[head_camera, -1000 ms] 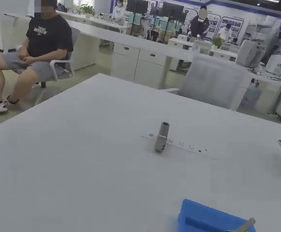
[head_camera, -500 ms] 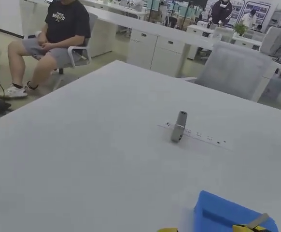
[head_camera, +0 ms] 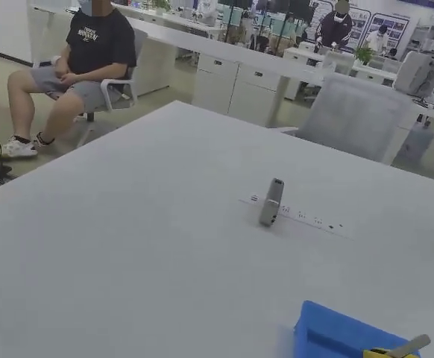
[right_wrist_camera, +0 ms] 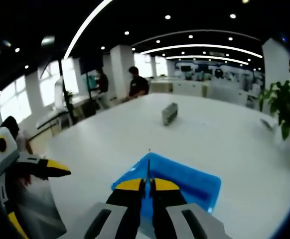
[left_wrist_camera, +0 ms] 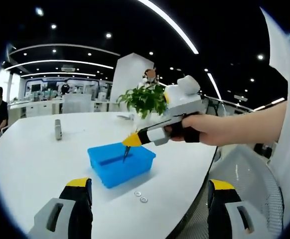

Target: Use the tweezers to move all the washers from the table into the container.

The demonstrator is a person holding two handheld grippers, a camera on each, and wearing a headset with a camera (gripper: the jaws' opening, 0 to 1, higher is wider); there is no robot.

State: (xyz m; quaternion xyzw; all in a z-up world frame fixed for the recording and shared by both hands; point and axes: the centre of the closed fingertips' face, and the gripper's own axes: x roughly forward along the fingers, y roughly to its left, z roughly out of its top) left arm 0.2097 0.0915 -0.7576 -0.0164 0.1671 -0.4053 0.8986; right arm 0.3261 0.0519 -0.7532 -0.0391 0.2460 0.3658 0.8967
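Note:
A blue container (left_wrist_camera: 120,162) (right_wrist_camera: 185,184) (head_camera: 336,335) sits near the table's edge. My right gripper (right_wrist_camera: 147,185) (left_wrist_camera: 132,141) is shut on thin metal tweezers (right_wrist_camera: 148,167) (left_wrist_camera: 125,153), whose points hang just above the container's hollow. Two small washers (left_wrist_camera: 140,196) lie on the white table just in front of the container. My left gripper (left_wrist_camera: 149,184) (right_wrist_camera: 45,167) is held back from the container with its jaws wide apart and nothing between them. At the bottom edge of the head view, a yellow jaw tip with a grey strip (head_camera: 407,347) shows over the container.
A grey oblong device (head_camera: 271,201) (left_wrist_camera: 58,129) (right_wrist_camera: 169,113) stands mid-table by a row of small marks. A potted plant (left_wrist_camera: 145,99) is at the table's far side. A person (head_camera: 90,52) sits on a chair beyond the table; office chairs and desks stand behind.
The head camera has shifted slightly, so the whole picture has slid. The container, the grey device and the jaw tip at the bottom edge keep their places.

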